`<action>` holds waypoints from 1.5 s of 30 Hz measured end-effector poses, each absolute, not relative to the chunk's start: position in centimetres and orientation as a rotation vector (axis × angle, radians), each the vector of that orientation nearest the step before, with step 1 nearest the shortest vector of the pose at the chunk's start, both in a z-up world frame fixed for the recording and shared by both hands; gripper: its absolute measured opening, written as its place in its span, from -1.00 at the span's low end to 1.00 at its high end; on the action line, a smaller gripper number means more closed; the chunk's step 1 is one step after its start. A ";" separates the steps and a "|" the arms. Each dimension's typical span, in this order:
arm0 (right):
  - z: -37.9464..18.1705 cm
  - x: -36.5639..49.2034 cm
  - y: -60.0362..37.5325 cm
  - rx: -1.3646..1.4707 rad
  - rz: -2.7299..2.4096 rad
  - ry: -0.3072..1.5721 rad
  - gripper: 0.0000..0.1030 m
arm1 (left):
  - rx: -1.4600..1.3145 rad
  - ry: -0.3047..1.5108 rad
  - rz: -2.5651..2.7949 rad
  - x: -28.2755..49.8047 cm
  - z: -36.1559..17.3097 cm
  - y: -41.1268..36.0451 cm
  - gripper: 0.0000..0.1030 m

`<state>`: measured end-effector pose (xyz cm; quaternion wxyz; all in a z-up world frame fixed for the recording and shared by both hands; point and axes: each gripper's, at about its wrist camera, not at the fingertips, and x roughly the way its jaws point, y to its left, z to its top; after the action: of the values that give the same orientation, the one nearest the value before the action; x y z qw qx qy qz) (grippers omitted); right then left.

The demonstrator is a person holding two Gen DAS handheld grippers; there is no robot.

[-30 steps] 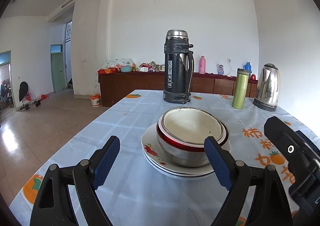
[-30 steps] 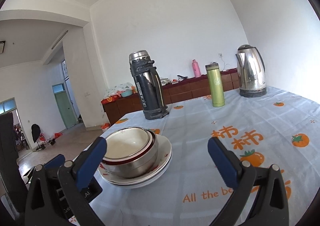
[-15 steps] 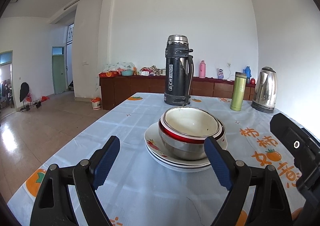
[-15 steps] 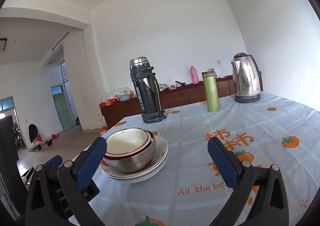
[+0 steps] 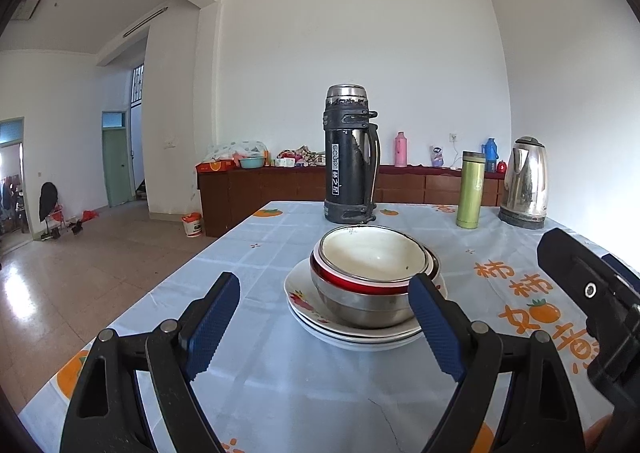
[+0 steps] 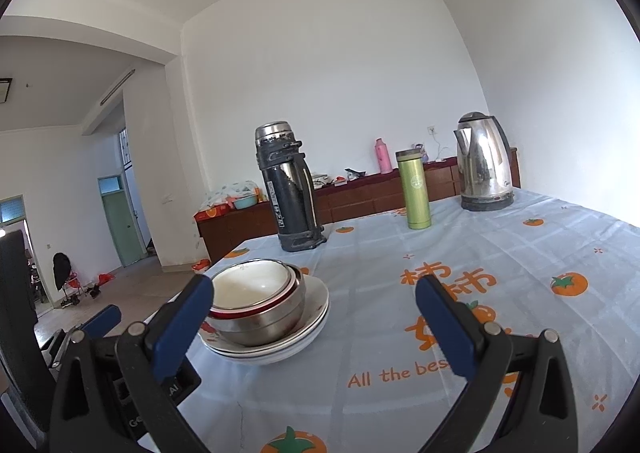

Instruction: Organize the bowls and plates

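Left wrist view: the left gripper (image 5: 324,317) is spread wide and empty, above the tablecloth (image 5: 256,245). At 12 o'clock, nested steel bowls (image 5: 370,285) sit on stacked plates (image 5: 308,309). The right gripper (image 6: 314,327) is likewise spread, with the stack at its 10 o'clock.

"SCUP" is being shown in white vertical letters on the black flask (image 5: 349,157), at twelve o'clock from the stacked dishes. "All the bes", cut off by a gripper finger, is being displayed in orange on the tablecloth (image 6: 384,375), beside large orange Chinese characters.
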<state>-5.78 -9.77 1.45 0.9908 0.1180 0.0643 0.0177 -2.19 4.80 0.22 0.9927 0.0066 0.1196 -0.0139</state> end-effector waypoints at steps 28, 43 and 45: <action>1.5 -6.0 -10.0 0.245 0.035 0.121 1.00 | 0.020 0.227 -0.015 -2.2 0.4 4.7 0.71; 1.5 -6.0 -10.1 0.249 0.033 0.120 1.00 | 0.030 0.222 -0.014 -2.3 0.5 4.8 0.71; 1.6 -6.0 -10.0 0.248 0.032 0.121 1.00 | 0.028 0.224 -0.015 -2.3 0.5 4.7 0.71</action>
<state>-6.05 -10.05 1.57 0.9904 0.1235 0.0603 0.0157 -2.30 4.72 0.54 0.9936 0.0138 0.1118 -0.0077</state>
